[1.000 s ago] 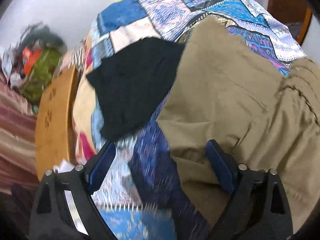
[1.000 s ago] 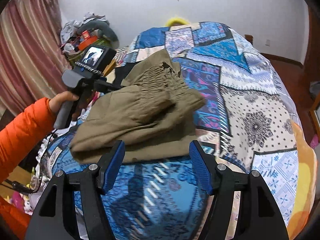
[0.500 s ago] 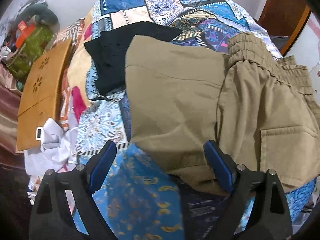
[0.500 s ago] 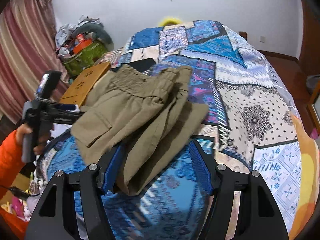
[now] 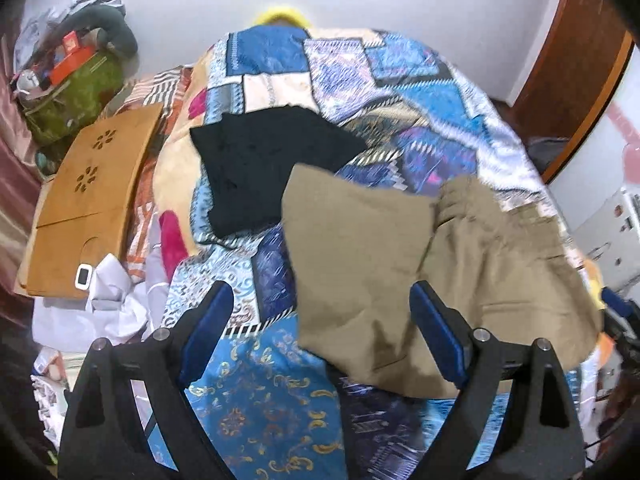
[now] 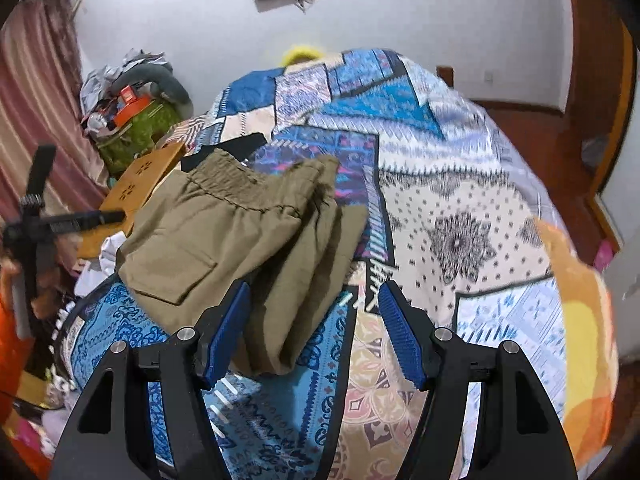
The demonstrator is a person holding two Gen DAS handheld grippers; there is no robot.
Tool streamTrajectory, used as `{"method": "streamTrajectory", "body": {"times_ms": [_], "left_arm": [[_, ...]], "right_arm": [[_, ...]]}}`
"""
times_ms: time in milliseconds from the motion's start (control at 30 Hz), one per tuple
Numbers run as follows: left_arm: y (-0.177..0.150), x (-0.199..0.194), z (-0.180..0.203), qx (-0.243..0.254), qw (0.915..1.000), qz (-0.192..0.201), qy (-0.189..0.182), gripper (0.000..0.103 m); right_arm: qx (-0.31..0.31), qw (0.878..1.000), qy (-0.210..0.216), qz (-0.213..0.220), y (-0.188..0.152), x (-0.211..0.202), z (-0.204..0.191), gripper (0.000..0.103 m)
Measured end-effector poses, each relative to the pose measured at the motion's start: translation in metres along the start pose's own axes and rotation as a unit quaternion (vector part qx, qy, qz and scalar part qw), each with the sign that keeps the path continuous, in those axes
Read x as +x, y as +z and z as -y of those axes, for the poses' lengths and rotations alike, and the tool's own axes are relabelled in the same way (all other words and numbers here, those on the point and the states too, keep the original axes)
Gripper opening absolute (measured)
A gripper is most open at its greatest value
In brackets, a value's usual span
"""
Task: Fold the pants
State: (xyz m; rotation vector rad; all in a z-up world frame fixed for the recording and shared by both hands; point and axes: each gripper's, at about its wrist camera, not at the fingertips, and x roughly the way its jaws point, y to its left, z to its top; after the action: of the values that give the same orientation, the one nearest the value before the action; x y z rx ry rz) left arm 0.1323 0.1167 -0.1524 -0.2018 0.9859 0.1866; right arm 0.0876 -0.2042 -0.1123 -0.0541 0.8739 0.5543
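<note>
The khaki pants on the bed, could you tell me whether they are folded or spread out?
Folded: the pants lie as a compact stack of layers on the quilt, waistband doubled on top.

No readable text, labels, brands or numbers in either view. Orange box [image 5: 71,57] on clutter pile by wall: markings blurred, illegible. Small white tag [image 5: 84,276] at edge of wooden board [image 5: 92,200]: dark face, nothing legible. Board carries only cut-out flower shapes.
</note>
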Motion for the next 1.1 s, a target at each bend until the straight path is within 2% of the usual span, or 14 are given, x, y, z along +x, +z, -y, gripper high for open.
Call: {"method": "streamTrajectory", "body": {"times_ms": [133, 300, 333, 367, 467, 533, 600, 633, 767, 833, 900, 1000, 1100], "left_arm": [[0.001, -0.010, 0.022, 0.033, 0.9992, 0.011, -0.020, 0.090], [-0.008, 0.002, 0.050, 0.079, 0.9965, 0.006, -0.023, 0.090], [-0.010, 0.009, 0.055, 0.091, 0.9957, 0.002, -0.018, 0.090], [-0.013, 0.016, 0.059, 0.103, 0.9947, 0.001, -0.011, 0.090], [-0.019, 0.036, 0.060, 0.117, 0.9927, -0.005, 0.030, 0.091], [-0.025, 0.047, 0.054, 0.126, 0.9915, -0.009, 0.029, 0.092], [-0.030, 0.048, 0.046, 0.124, 0.9920, -0.010, 0.024, 0.092], [-0.032, 0.045, 0.041, 0.119, 0.9926, -0.007, 0.023, 0.092], [-0.040, 0.039, 0.027, 0.113, 0.9934, -0.003, 0.021, 0.093], [-0.042, 0.040, 0.018, 0.101, 0.9947, -0.010, 0.016, 0.096], [-0.044, 0.040, 0.010, 0.087, 0.9960, -0.012, 0.019, 0.096], [-0.047, 0.046, -0.004, 0.075, 0.9948, -0.019, 0.066, 0.094], [-0.050, 0.049, -0.026, 0.042, 0.9974, -0.034, 0.047, 0.094]], "right_arm": [[-0.010, 1.000, 0.001, 0.023, 0.008, -0.004, -0.010, 0.055], [-0.020, 0.997, 0.028, 0.064, 0.020, -0.018, -0.021, 0.054], [-0.028, 0.997, 0.041, 0.066, 0.021, -0.018, -0.025, 0.046], [-0.034, 0.996, 0.052, 0.060, 0.022, -0.014, -0.028, 0.035], [-0.038, 0.996, 0.069, 0.029, 0.016, 0.004, -0.034, 0.023], [-0.044, 0.997, 0.070, -0.002, 0.008, 0.022, -0.036, 0.022], [-0.046, 0.997, 0.061, -0.028, 0.000, 0.038, -0.034, 0.022], [-0.043, 0.997, 0.057, -0.040, -0.005, 0.046, -0.031, 0.018], [-0.021, 0.997, 0.067, -0.039, -0.006, 0.045, -0.018, 0.010], [-0.018, 0.998, 0.051, -0.036, -0.006, 0.043, -0.015, 0.011], [-0.014, 0.998, 0.055, -0.038, -0.007, 0.043, -0.012, 0.011], [-0.019, 0.998, 0.048, -0.036, -0.011, 0.040, -0.012, 0.010], [-0.021, 0.998, 0.045, -0.033, -0.012, 0.038, -0.012, 0.010]]}}
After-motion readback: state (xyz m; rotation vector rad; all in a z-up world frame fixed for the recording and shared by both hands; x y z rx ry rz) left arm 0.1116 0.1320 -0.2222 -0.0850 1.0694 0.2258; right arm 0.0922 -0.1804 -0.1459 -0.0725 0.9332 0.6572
